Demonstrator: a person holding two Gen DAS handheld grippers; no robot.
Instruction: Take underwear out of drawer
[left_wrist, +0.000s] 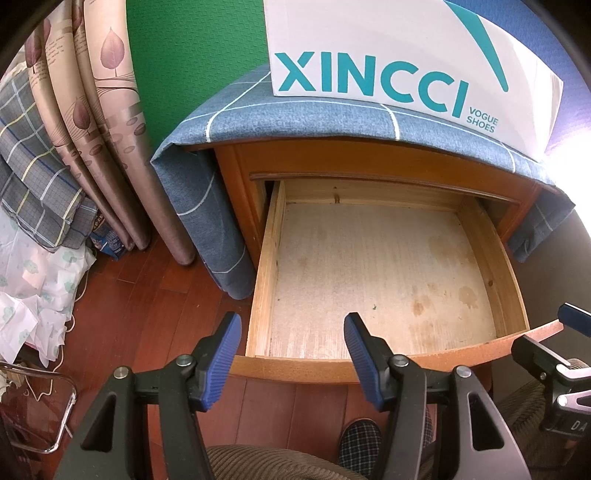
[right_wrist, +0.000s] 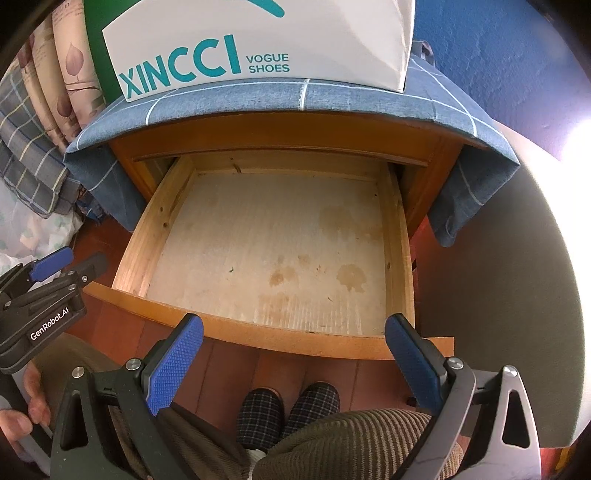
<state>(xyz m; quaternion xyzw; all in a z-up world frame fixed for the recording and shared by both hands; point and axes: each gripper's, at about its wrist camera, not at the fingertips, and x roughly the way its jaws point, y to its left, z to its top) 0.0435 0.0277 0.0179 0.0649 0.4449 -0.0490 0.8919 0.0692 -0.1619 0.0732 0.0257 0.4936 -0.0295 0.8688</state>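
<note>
The wooden drawer (left_wrist: 264, 280) (right_wrist: 258, 334) of a nightstand stands pulled out toward me. Its pale, stained bottom board (left_wrist: 369, 258) (right_wrist: 266, 236) shows bare, and I see no underwear in either view. My left gripper (left_wrist: 291, 321) hovers over the drawer's front left corner, open, with nothing between its blue pads. My right gripper (right_wrist: 293, 321) hangs over the front edge, open wide and holding nothing. The left gripper (right_wrist: 62, 264) also shows at the left of the right wrist view, just outside the drawer's corner.
A white shoe box (left_wrist: 388, 48) (right_wrist: 258, 37) sits on the blue checked cloth (left_wrist: 240, 110) covering the nightstand. Curtains (left_wrist: 92, 110) and piled bedding (left_wrist: 37, 166) crowd the left. Plaid slippers (right_wrist: 288, 406) stand on the red wood floor below the drawer. A grey surface (right_wrist: 498, 295) is at right.
</note>
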